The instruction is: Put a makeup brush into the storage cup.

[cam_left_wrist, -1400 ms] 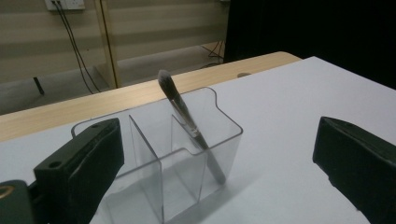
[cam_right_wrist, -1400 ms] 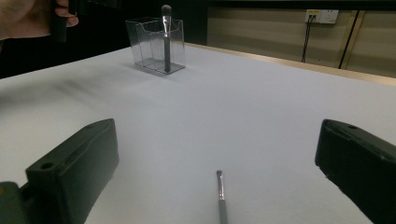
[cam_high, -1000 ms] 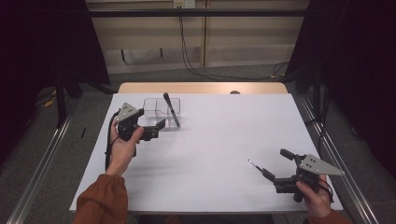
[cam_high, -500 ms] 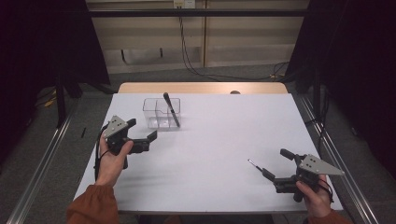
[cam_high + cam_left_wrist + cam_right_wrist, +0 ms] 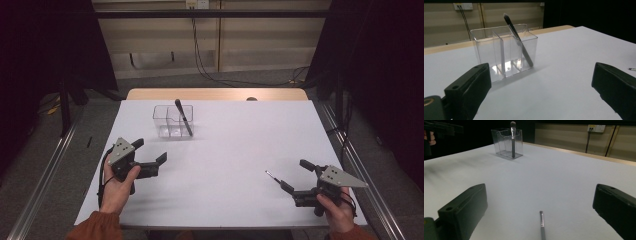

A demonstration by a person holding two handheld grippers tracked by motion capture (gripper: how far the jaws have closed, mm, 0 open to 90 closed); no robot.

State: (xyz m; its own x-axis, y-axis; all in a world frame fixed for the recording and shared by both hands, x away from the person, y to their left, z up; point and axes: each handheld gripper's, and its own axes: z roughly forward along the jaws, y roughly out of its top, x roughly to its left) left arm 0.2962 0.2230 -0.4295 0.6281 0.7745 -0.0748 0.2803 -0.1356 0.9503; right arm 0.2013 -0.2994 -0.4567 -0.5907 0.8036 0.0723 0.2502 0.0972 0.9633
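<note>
A clear compartmented organizer stands at the table's far middle-left. A dark makeup brush leans in its right compartment, bristles up. A small thin brush lies flat on the white table, just ahead of my right gripper, which is open and empty at the near right. My left gripper is open and empty at the near left, facing the organizer from a short way back.
The white table has a wooden strip along its far edge. Beyond it, cables hang from a wall socket. Metal rails run along the floor on both sides.
My left gripper has drawn back from beside the organizer toward the near left of the table, still open. The right gripper and the small brush have not moved.
</note>
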